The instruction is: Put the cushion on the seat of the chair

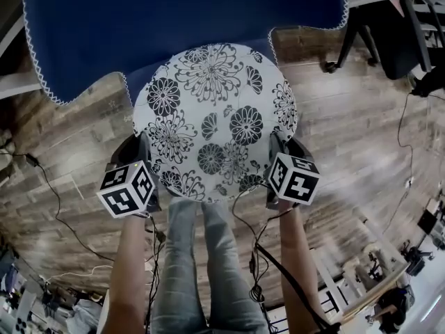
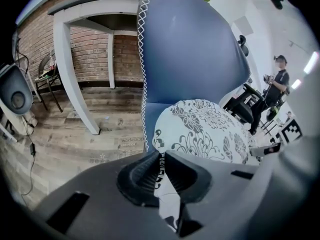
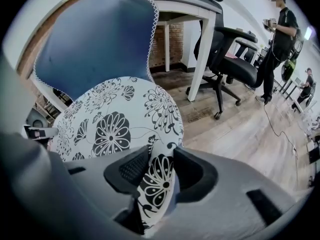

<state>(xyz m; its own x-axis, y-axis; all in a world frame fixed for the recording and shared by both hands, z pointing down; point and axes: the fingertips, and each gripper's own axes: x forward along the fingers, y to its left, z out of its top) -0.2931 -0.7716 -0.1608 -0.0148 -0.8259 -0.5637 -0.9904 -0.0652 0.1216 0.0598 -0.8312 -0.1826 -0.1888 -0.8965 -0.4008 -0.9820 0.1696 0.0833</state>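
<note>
A round white cushion (image 1: 215, 120) with black flowers lies on the blue chair (image 1: 174, 26), in front of its white-stitched backrest. My left gripper (image 1: 142, 145) is at the cushion's near-left edge, my right gripper (image 1: 278, 145) at its near-right edge. In the left gripper view, the left gripper (image 2: 161, 166) is shut on a thin pinch of the cushion (image 2: 200, 129), with the chair's backrest (image 2: 190, 49) behind it. In the right gripper view, the right gripper (image 3: 160, 169) stands open; the puffy rim of the cushion (image 3: 115, 124) lies loosely between its jaws, below the backrest (image 3: 95, 39).
A white table leg (image 2: 75, 74) stands left of the chair before a brick wall. A black office chair (image 3: 225, 49) and a standing person (image 3: 280, 39) are off to the right. Cables (image 1: 49, 186) run over the wooden floor. The holder's legs (image 1: 201, 270) are below the cushion.
</note>
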